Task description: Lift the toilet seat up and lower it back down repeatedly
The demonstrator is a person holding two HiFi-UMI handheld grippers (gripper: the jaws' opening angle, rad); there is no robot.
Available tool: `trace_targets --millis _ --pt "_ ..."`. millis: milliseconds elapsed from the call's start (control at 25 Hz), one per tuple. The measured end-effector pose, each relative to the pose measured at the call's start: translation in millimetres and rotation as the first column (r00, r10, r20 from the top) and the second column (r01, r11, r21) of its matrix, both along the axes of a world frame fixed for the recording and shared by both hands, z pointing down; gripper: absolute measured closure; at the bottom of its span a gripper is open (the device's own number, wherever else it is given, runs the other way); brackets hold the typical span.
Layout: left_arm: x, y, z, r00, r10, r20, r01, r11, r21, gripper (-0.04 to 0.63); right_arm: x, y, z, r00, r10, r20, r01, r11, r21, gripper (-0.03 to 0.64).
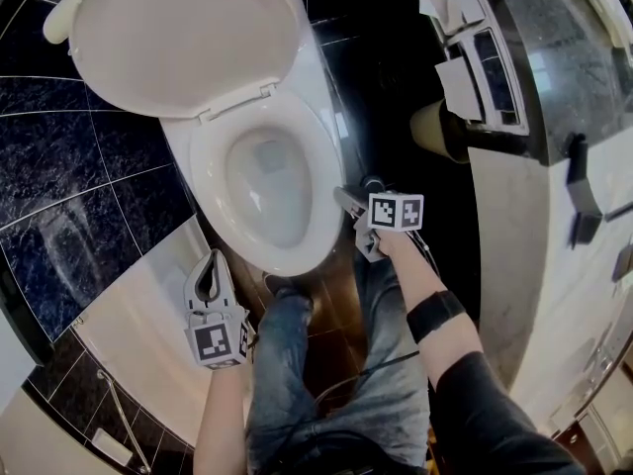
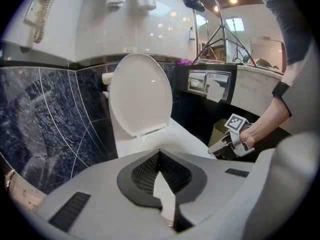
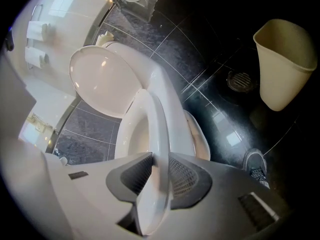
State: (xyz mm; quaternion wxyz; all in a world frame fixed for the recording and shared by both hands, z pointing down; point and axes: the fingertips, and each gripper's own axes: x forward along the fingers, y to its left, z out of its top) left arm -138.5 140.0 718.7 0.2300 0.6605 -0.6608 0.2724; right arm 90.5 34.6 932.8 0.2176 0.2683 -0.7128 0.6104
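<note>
The 2 jaws of the right gripper (image 3: 159,184) are closed partway onto the front right rim of the white oval plastic toilet seat (image 3: 155,129), with the rim clamped between both ribbed pads. The seat lies low over the white ceramic bowl (image 1: 321,181); whether it rests on the bowl cannot be told. The white rounded plastic lid (image 1: 188,38) stands raised behind it. The 2 jaws of the left gripper (image 1: 212,261) meet at the tips and hold nothing. This gripper hangs beside the front left of the bowl, apart from it. A beige plastic waste bin (image 3: 285,64) stands on the dark glossy tiled floor (image 3: 220,29).
</note>
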Motion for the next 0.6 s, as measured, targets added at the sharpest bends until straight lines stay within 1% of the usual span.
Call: trace_targets --millis 80,200,280,440,520,600 --pt "2 -1 -1 1.000 0.000 -0.009 0.000 1.000 -0.005 0.595 0 -1 -1 1.000 -0.006 -0.002 0.006 1.000 -0.004 0.503" --pt "-3 4 5 1.000 0.018 0.013 -0.018 1.000 0.005 0.595 -1 -2 -6 1.000 -0.003 0.006 0.003 1.000 -0.011 0.505" --pt "-1 4 5 1.000 0.013 0.005 -0.013 1.000 -0.002 0.595 -1 -2 -11 1.000 -0.003 0.021 0.003 1.000 -0.014 0.505" --pt "4 11 6 0.999 0.032 0.014 -0.031 0.999 -0.008 0.595 -2 -1 -22 0.999 -0.037 0.023 0.037 0.999 -0.014 0.502" --pt "13 11 -4 1.000 0.001 -0.026 -0.002 0.999 -0.033 0.595 -2 0 -28 0.999 -0.040 0.018 0.041 0.999 -0.027 0.502" --pt "22 20 -10 0.999 -0.001 -0.054 -0.002 0.998 -0.063 0.595 -1 -1 -34 0.999 -0.035 0.018 0.036 0.999 -0.039 0.502"
